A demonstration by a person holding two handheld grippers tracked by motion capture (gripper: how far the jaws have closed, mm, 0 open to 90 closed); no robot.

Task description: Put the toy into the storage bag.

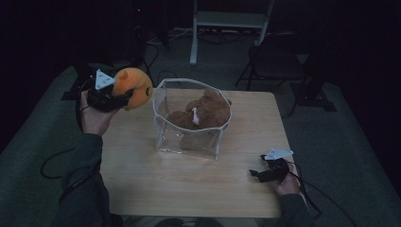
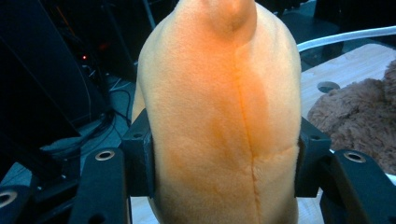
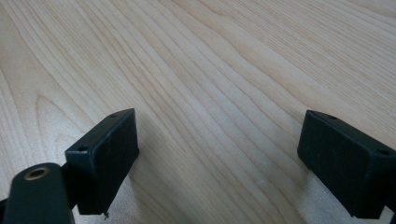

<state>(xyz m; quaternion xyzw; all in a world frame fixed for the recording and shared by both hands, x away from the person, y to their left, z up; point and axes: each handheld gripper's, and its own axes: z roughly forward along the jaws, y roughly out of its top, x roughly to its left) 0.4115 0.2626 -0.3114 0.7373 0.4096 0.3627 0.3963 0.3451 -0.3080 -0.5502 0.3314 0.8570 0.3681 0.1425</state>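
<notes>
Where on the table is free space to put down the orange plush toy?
The wooden table is bare along its near edge, between the clear bag and the person, and on the right strip beyond the right gripper. The bag's inside is crowded with a brown plush toy. The left gripper holds the orange plush toy.

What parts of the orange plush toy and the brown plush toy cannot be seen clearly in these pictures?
- Orange plush toy: left gripper view, top and bottom cut off by the frame; sides covered by the left gripper.
- Its face: high view, too small and dim.
- Brown plush toy: high view, lower part blurred behind the clear bag wall; left gripper view, cut by the right edge.
</notes>
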